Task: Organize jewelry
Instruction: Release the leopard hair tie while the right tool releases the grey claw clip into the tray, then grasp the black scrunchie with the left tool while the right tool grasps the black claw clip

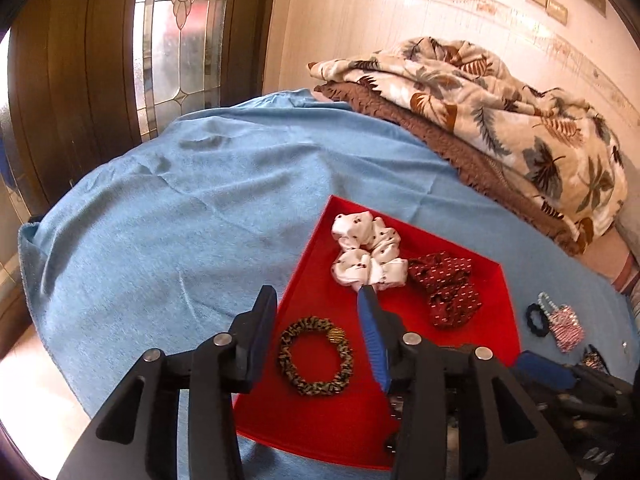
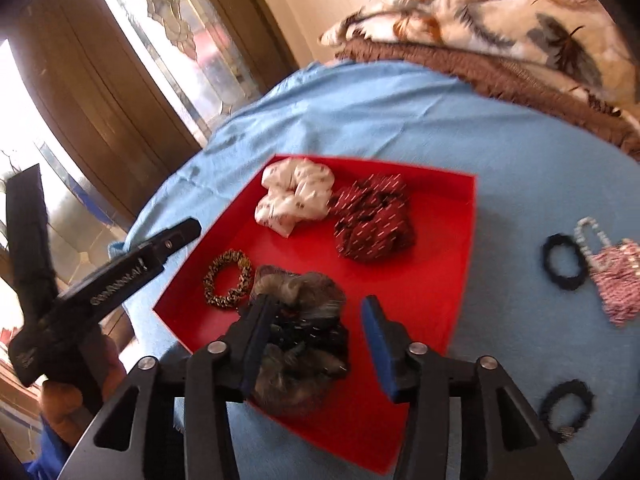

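Observation:
A red tray [image 1: 320, 412] [image 2: 436, 280] lies on a blue cloth. In it are a white scrunchie [image 1: 366, 252] [image 2: 294, 200], a dark red scrunchie [image 1: 448, 288] [image 2: 372, 216], a leopard-print hair tie [image 1: 316, 356] [image 2: 229, 279] and a grey-black furry scrunchie [image 2: 304, 336]. My left gripper [image 1: 316, 312] is open above the tray, over the leopard tie. My right gripper [image 2: 316, 312] is open around the furry scrunchie, which rests in the tray. Outside the tray, on the right, lie two black hair ties [image 2: 563, 262] [image 2: 566, 408] and a pink beaded mini purse [image 2: 612, 280] [image 1: 566, 326].
The blue cloth [image 1: 180, 220] [image 2: 400, 120] covers a rounded surface. A folded leaf-print blanket [image 1: 500, 112] [image 2: 500, 12] lies at the back right. A wooden door with stained glass [image 1: 176, 40] stands behind on the left. The left gripper body [image 2: 100, 276] shows at the left of the right wrist view.

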`<act>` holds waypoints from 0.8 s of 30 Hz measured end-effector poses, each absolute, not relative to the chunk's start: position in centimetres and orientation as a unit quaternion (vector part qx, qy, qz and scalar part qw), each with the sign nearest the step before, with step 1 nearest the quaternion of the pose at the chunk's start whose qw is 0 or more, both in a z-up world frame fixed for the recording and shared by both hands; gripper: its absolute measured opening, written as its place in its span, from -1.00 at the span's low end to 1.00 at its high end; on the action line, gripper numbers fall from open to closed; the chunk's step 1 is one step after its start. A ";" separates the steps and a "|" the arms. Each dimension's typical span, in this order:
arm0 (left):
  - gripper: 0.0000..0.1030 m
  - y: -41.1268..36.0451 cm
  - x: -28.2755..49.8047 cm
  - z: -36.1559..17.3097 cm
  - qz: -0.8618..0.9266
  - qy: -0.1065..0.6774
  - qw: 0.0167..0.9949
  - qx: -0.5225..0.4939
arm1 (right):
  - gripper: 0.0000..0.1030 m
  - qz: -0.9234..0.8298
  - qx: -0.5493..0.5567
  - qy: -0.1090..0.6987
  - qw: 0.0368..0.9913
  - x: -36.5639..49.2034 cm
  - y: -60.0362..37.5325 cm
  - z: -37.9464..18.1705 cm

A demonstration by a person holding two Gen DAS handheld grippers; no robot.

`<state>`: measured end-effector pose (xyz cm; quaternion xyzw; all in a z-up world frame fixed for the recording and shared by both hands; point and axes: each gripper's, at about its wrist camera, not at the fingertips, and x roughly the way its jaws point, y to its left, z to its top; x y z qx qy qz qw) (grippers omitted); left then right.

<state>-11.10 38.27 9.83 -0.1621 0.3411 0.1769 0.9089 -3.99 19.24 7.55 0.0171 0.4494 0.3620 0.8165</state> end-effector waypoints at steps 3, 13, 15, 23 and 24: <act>-0.19 37.8 -11.3 10.0 0.173 0.336 0.911 -0.164 | 0.07 0.350 0.017 0.434 0.830 -4.4 16.8 9.0; -0.19 32.7 -12.1 12.3 0.129 0.337 0.922 -0.140 | 0.08 0.293 0.029 0.427 0.855 -5.9 6.3 10.3; -0.13 30.4 -12.2 13.4 0.108 0.336 0.927 -0.124 | 0.09 0.275 0.027 0.428 0.861 -6.1 3.7 10.1; -0.03 23.0 -10.3 14.5 0.021 0.373 0.921 -0.111 | 0.10 0.213 0.053 0.422 0.879 -5.9 -6.4 9.5; -0.03 21.9 -9.9 14.2 0.012 0.382 0.918 -0.108 | 0.13 0.205 0.061 0.419 0.882 -5.8 -7.8 9.5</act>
